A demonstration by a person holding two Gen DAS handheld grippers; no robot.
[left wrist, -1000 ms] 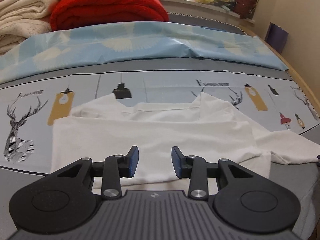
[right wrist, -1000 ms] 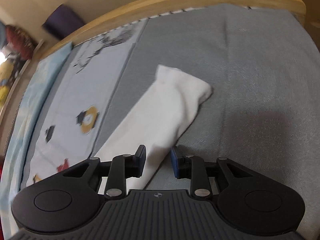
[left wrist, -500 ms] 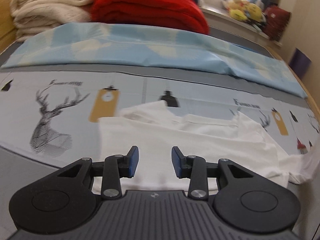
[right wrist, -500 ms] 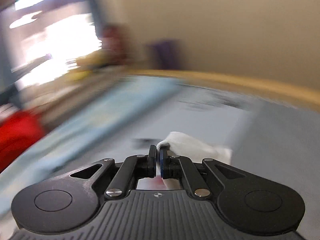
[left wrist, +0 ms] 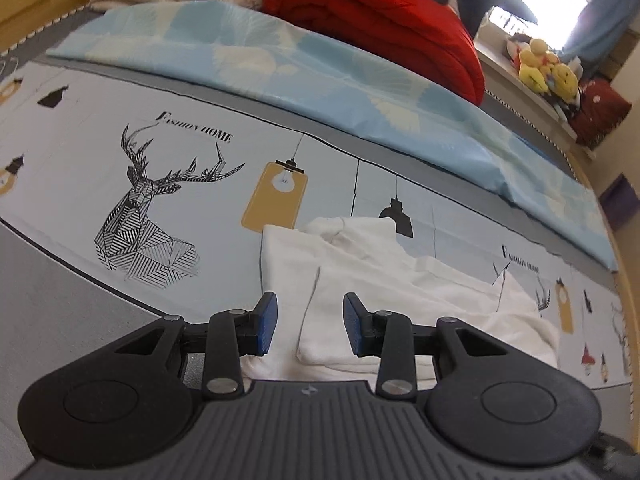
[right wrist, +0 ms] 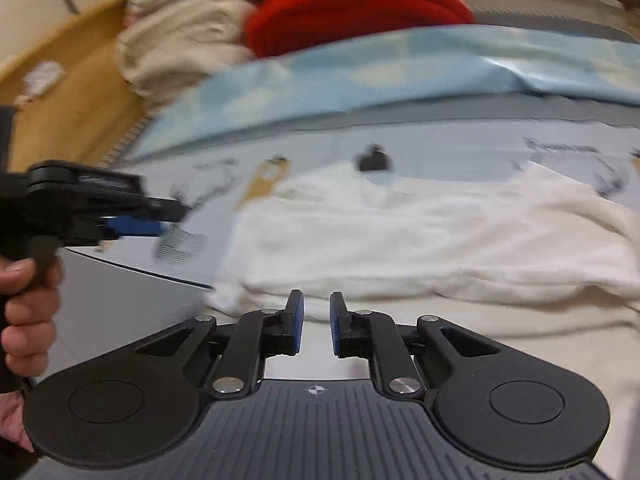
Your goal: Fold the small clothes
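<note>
White T-shirt [left wrist: 384, 280] half-folded on printed bedsheet [left wrist: 200, 152], left gripper [left wrist: 310, 322] fingers spread and empty, right gripper [right wrist: 316, 322] fingers just parting, nothing between.

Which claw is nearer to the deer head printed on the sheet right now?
Left. The left claw hangs open over the near left edge of the white shirt, beside the deer print. The right claw sits further right, at the shirt's near hem.

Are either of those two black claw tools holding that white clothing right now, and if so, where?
No, neither holds it. The left gripper has its jaws apart above the white garment. The right gripper has just been opening, with nothing pinched.
</note>
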